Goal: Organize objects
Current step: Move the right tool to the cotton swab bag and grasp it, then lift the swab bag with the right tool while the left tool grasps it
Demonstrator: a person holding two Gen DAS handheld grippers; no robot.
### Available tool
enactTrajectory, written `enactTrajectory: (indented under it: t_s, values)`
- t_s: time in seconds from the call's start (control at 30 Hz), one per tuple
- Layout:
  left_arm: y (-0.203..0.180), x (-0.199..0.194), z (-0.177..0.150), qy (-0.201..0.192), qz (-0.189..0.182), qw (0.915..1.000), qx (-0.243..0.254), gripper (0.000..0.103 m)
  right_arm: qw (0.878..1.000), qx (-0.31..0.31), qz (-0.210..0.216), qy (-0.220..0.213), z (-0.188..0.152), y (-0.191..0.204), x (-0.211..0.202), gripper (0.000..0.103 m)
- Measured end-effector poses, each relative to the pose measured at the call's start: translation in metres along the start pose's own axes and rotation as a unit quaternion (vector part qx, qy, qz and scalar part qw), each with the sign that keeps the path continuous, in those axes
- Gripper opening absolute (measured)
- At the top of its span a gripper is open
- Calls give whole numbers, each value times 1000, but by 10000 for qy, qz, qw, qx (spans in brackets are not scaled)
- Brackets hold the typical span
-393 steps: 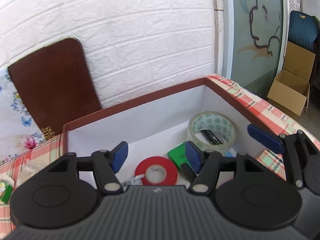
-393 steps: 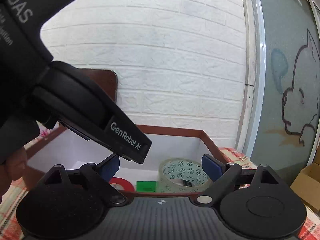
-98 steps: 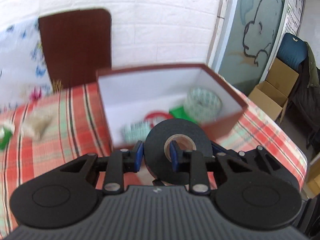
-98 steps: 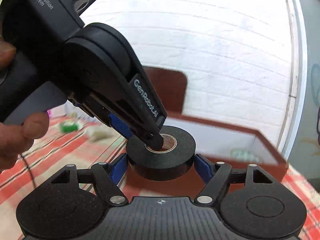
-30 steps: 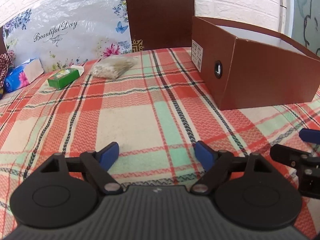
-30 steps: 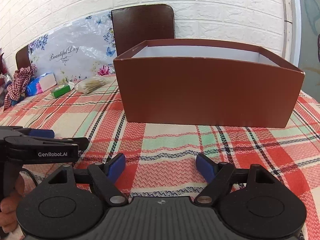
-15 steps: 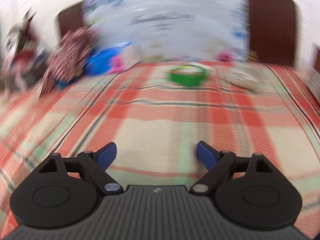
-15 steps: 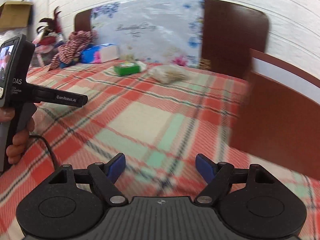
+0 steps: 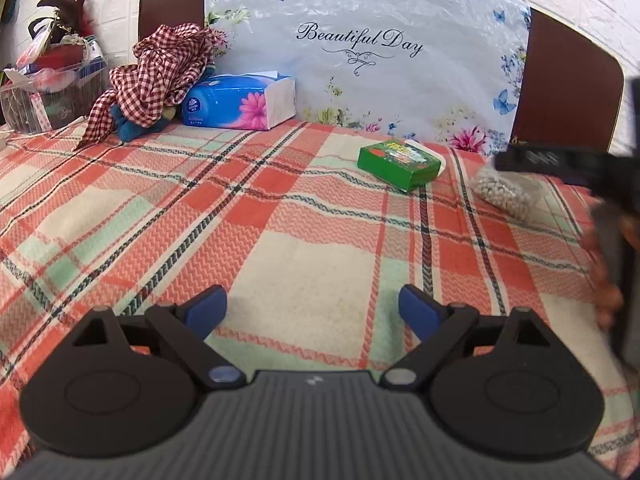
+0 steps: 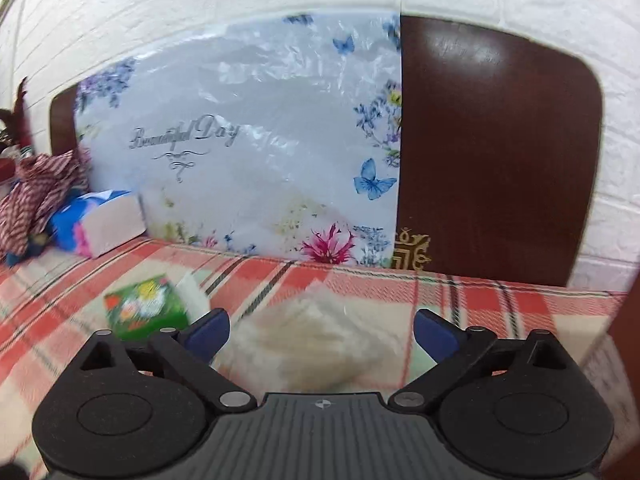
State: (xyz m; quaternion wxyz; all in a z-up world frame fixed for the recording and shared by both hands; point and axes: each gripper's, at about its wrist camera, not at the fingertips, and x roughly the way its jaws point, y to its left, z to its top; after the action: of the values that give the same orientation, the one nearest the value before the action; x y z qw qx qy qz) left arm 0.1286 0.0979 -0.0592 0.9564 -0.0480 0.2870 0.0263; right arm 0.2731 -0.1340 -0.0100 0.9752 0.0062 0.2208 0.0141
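Note:
A clear bag of pale grains (image 10: 320, 344) lies on the plaid tablecloth (image 9: 280, 208), between my right gripper's open fingers and just ahead of them. My right gripper (image 10: 322, 332) is open and empty. The bag also shows in the left wrist view (image 9: 506, 192), partly hidden by the right gripper's body (image 9: 560, 160). A small green box (image 9: 398, 164) lies left of the bag; it also shows in the right wrist view (image 10: 146, 306). My left gripper (image 9: 314, 308) is open and empty, low over bare cloth.
A blue tissue pack (image 9: 238, 102), a red checked cloth (image 9: 160, 76) and a clear basket (image 9: 44, 96) sit at the far left. A floral "Beautiful Day" sheet (image 9: 360, 60) and dark chair backs (image 10: 496, 152) stand along the wall. A brown box edge (image 10: 628, 360) shows at right.
Both grippers have swung left, away from the brown box. The right gripper has closed in on the bag of grains. Both stay open.

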Motion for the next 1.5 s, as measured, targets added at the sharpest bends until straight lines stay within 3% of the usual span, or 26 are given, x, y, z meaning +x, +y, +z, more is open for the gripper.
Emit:
enactTrajectory:
  t_s: [0.07, 0.1, 0.17, 0.3, 0.6, 0.8, 0.87, 0.93, 0.97, 1.07, 1.17, 1.33, 1.4, 1.5]
  values:
    - [1, 0, 0, -11, -15, 10000, -41, 94, 9983, 194, 219, 505, 4, -3, 25, 83]
    - [1, 0, 0, -18, -16, 10000, -43, 94, 9954, 168, 363, 866, 1, -3, 38, 83]
    - [1, 0, 1, -25, -20, 10000, -58, 94, 9960, -60, 392, 806, -1, 4, 34, 77]
    - [1, 1, 1, -23, -11, 10000, -63, 94, 9944, -344, 606, 797, -15, 12, 10, 75]
    - [-4, 3, 2, 51, 93, 9999, 85, 94, 9873, -666, 1119, 904, -81, -2, -122, 74]
    - [-14, 2, 0, 94, 262, 9989, 382, 95, 9927, -379, 656, 939, -122, -42, -208, 75]
    - [-22, 1, 0, 103, 399, 9975, 577, 95, 9950, -109, 489, 870, -130, -53, -226, 90]
    - [-34, -6, -2, 111, 539, 9949, 844, 95, 9958, 178, 458, 767, -136, -65, -243, 91]
    - [-41, -13, -3, 182, 443, 9949, 887, 94, 9959, 279, 471, 720, -140, -69, -251, 91]
    - [-64, -40, -12, 592, -471, 9948, 686, 93, 9958, 349, 385, 758, -151, -74, -266, 91]
    - [-100, -71, -22, 781, -1310, 9854, 759, 89, 9959, 296, 402, 761, -157, -73, -279, 91]
    - [-157, -111, -28, 1140, -2746, 9469, 1221, 89, 9970, 65, 326, 695, -161, -78, -300, 92]
    - [-173, -116, -33, 1387, -3086, 9311, 1362, 89, 9975, 111, 282, 645, -161, -84, -308, 95]
    - [-185, -116, -41, 1725, -3332, 9160, 1420, 89, 9973, 294, 314, 599, -164, -96, -321, 96]
